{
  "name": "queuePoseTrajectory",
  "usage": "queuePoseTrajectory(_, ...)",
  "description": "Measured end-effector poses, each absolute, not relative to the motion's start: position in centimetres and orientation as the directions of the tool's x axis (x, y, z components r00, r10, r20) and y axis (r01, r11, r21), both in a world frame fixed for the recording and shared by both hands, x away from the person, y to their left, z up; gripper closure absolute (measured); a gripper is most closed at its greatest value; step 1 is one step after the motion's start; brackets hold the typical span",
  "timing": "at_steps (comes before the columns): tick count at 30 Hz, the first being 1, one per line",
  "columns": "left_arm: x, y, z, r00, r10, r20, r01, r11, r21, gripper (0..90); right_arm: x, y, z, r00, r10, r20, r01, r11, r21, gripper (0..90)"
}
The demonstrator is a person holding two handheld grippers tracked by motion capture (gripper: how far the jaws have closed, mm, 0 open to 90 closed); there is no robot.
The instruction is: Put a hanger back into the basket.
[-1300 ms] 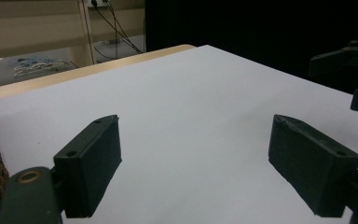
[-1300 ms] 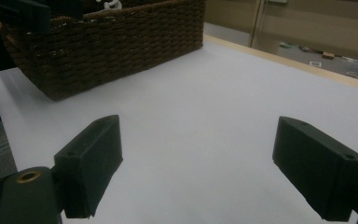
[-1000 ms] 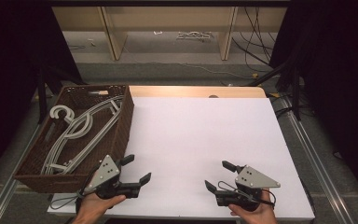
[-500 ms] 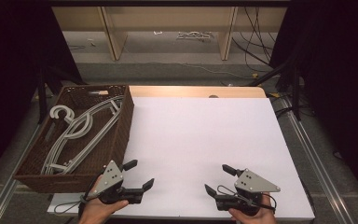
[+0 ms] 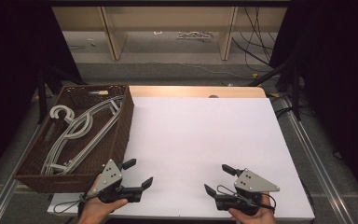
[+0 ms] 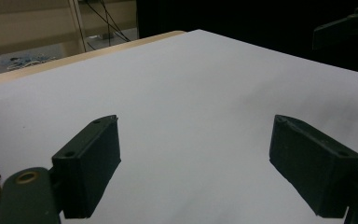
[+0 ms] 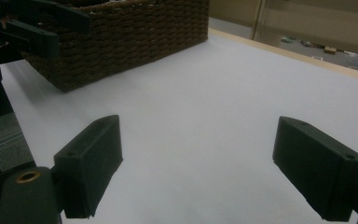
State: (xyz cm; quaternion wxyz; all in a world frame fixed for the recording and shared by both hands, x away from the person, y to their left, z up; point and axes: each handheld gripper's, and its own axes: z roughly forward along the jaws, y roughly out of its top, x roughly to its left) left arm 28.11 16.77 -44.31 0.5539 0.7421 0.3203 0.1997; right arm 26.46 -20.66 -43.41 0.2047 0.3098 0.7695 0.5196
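Observation:
A brown wicker basket (image 5: 127, 116) stands at the table's left side, with several pale grey hangers (image 5: 81, 128) lying in it. My left gripper (image 5: 138, 172) is held open near the front edge, just right of the basket's near corner. In the left gripper view its jaws (image 6: 196, 158) stand wide apart over bare white sheet. My right gripper (image 5: 217, 178) is open too, low over the sheet at the front right, with nothing between its jaws (image 7: 198, 163). The basket wall (image 7: 130, 37) rises ahead in the right gripper view.
A white sheet (image 5: 200, 135) covers the table, with a wooden strip (image 5: 191, 91) along its far edge. Beyond it stand a low shelf unit (image 5: 168, 28) and floor cables (image 5: 256, 42). Metal rails (image 5: 307, 144) run along both sides.
Both grippers have drawn back slightly toward the near edge, the left one more. Both stay open and the basket has not moved.

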Motion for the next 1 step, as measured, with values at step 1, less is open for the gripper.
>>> queuePoseTrajectory(1,28.12,16.77,-44.32,0.714,0.697,-0.059,0.255,-0.18,0.95,16.1,26.47,-20.64,-43.41,-0.723,0.691,0.007,0.264,0.266,0.927,16.5)
